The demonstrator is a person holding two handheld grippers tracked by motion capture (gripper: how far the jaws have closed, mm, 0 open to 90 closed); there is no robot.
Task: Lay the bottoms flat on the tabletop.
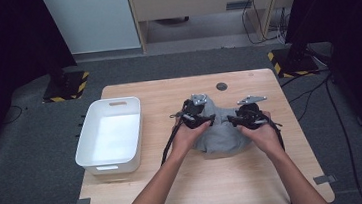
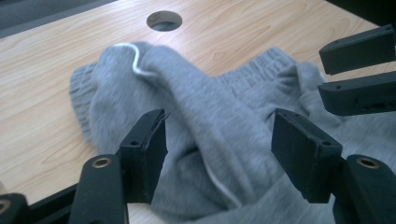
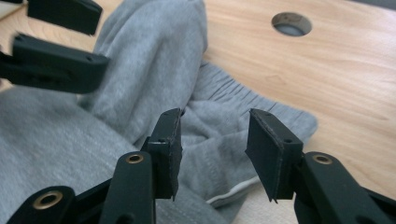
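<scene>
Dark carpeted floor, black stands with hazard-striped feet at the far corners, cables trailing on the right. Wooden bench in the middle, a round cable hole near its far edge. White bin on the bench's left side, seemingly with nothing in it, well apart from the work.

Grey garment, sweatshirt-like knit with ribbed cuffs or hem, lies bunched on the bench right of centre, under both hands. It is partly gathered, with one fold humped up and a ribbed edge spread flat toward the hole. Judgement: folding or bundling is underway but not finished, since the cloth is lumpy with loose layers. It has not been moved toward the bin, if that is where it goes.

Left gripper: jaws parted to a middling gap, hovering over the raised fold, grey cloth showing between them. Pads do not appear to press on the fabric; released, nothing grasped.

Right gripper: jaws parted, poised just above the ribbed edge and a white seam line. Cloth lies below the gap, not pinched; released.

Each gripper's jaw tips show in the other's view, close across the garment.
</scene>
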